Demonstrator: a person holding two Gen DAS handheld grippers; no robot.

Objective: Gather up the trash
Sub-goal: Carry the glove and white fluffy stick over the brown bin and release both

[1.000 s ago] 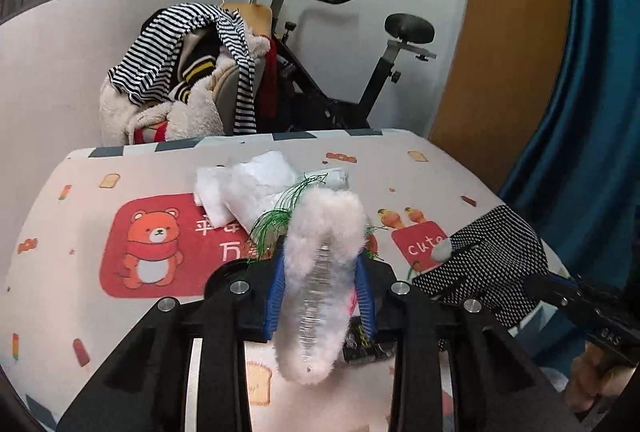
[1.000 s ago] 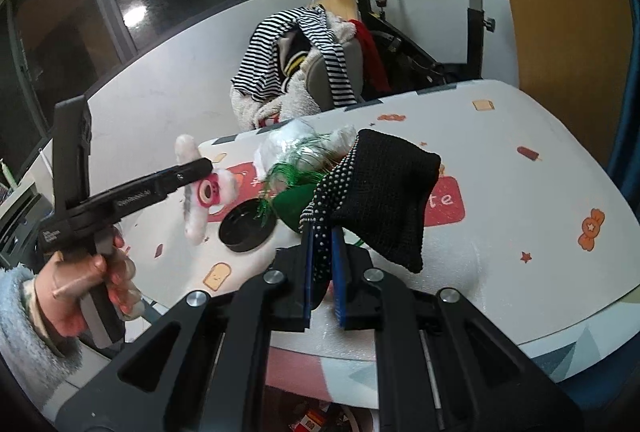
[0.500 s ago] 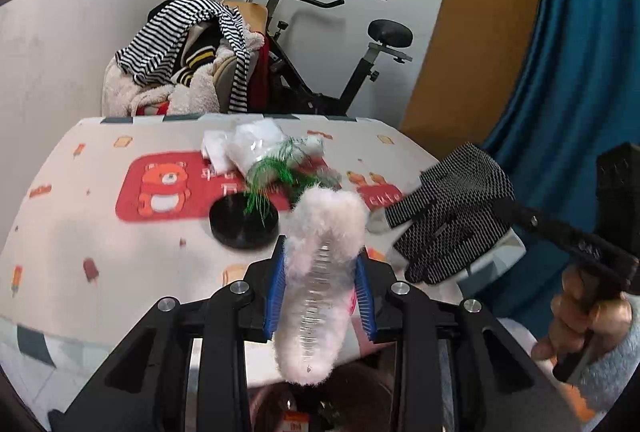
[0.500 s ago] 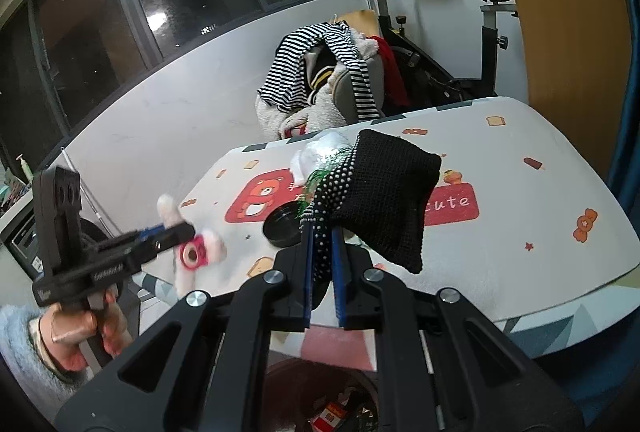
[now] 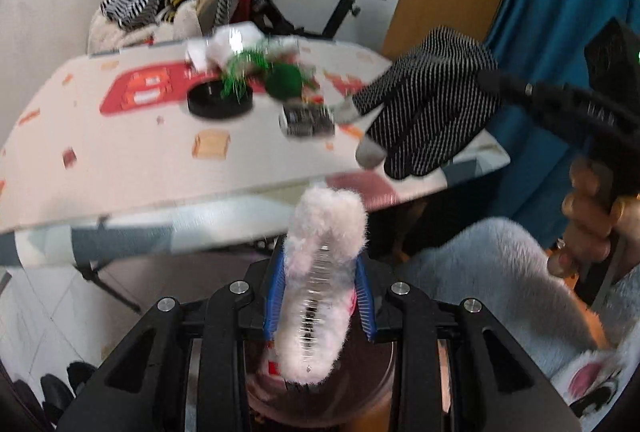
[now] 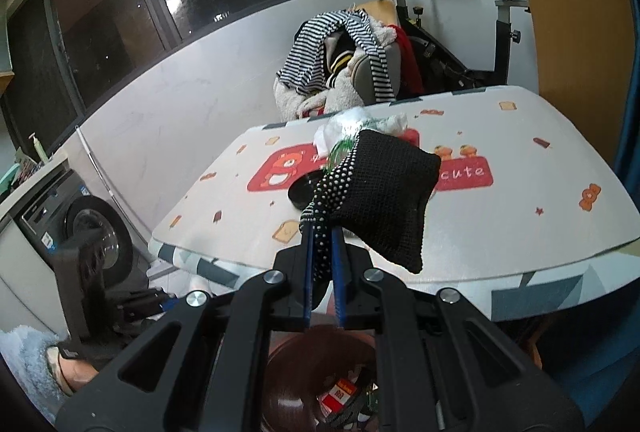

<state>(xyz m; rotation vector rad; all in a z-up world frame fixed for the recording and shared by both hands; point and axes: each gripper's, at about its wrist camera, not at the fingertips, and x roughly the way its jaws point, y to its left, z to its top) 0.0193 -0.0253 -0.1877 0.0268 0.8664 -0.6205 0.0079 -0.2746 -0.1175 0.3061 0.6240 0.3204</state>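
Over the bin: the fluffy white hair clip sits clamped between the blue pads of the left tool, directly above the brown trash bin whose rim shows below the jaws.
Second item: the black dotted knit glove hangs pinched by its cuff in the right tool, jaws nearly together on the fabric; in the right wrist view it is above the front edge of the worktop, with the same trash bin just below.
Bin contents: a red-and-yellow wrapper and some striped scrap already lie inside, so part of the collecting looks done.
Progress: both items are lifted clear of the worktop and carried to the bin, yet neither is dropped; release is the step in hand.
Left to collect: a black round lid, crumpled white tissue or plastic, green tinsel-like strands, a dark green ball and a small dark packet remain on the worktop.
Person: a hand in a fluffy grey sleeve grips the right tool's handle.
Change from a second ago: the left view has swung from looking across the worktop to below its edge, the bin coming into sight; the glove has travelled from over the worktop's middle toward its front edge; both grips are unchanged.
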